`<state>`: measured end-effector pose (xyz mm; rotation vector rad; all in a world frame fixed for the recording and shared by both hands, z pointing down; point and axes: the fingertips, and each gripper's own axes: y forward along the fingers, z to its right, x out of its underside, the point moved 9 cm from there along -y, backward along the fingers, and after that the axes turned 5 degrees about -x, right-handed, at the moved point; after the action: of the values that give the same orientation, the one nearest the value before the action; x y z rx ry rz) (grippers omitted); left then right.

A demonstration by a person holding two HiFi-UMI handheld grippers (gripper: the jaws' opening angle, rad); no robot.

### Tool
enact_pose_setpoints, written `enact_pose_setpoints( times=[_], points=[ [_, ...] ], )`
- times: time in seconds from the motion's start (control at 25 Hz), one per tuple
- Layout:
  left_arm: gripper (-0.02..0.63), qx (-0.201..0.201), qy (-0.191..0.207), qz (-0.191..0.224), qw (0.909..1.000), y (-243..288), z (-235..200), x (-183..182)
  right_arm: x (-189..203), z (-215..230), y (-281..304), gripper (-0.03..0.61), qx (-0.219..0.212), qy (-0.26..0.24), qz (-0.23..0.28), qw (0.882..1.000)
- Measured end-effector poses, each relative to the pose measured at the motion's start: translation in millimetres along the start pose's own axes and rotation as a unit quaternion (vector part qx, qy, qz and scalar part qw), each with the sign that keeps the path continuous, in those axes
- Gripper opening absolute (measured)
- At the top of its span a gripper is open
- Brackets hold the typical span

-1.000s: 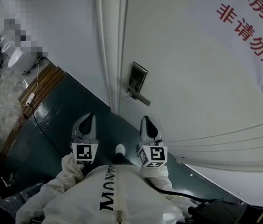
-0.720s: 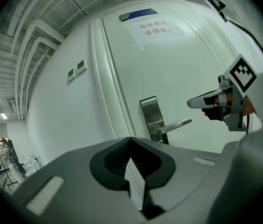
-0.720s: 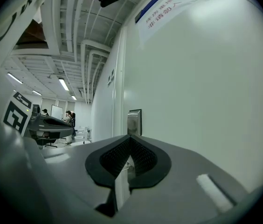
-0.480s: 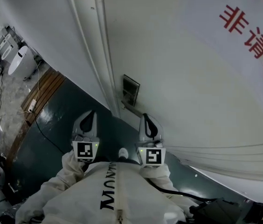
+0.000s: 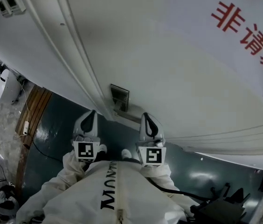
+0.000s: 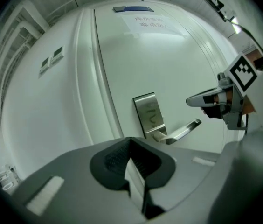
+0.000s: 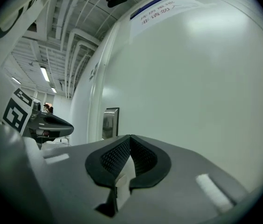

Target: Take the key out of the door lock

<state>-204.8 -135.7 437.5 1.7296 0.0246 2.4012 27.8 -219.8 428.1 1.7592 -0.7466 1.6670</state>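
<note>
A metal lock plate (image 5: 119, 97) with a lever handle (image 5: 123, 111) sits on the white door, just beyond both grippers in the head view. No key shows in any view; the part under the handle is hidden. My left gripper (image 5: 90, 117) is shut and empty, pointing at the door frame left of the plate. My right gripper (image 5: 148, 120) is shut and empty, facing the door right of the handle. In the left gripper view the plate (image 6: 149, 115) and lever (image 6: 183, 131) stand above my shut jaws, with the right gripper (image 6: 206, 98) to the right. The right gripper view shows the plate (image 7: 109, 122) edge-on.
A white banner with red lettering (image 5: 248, 27) hangs on the door at the right. The moulded door frame (image 5: 71, 55) runs left of the lock. Wall switches (image 5: 11, 3) sit at the upper left. Dark floor (image 5: 57, 129), a wooden strip (image 5: 33, 106) and cables lie at the left.
The lock plate has come closer to both grippers and now sits between their tips in the head view. Both grippers have advanced toward the door and stayed shut.
</note>
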Motion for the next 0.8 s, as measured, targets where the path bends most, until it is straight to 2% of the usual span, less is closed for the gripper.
enact_pose_setpoints(
  times=[0.28,0.48,0.6,0.8],
  points=[
    [0.000,0.093,0.005,0.041,0.9948,24,-32,9,0,-28,1,-0.009,0.118,0.003,-0.025,0.993],
    [0.000,0.142,-0.003,0.042,0.9889,30,-56,31,1,-62,2,-0.009,0.183,0.014,-0.034,0.983],
    [0.000,0.165,0.000,0.060,0.9845,30,-65,39,10,-77,-4,-0.009,0.219,0.046,-0.034,0.974],
    [0.000,0.192,-0.009,0.055,0.9798,33,-71,49,27,-92,-12,-0.008,0.263,0.109,-0.032,0.958]
  ],
)
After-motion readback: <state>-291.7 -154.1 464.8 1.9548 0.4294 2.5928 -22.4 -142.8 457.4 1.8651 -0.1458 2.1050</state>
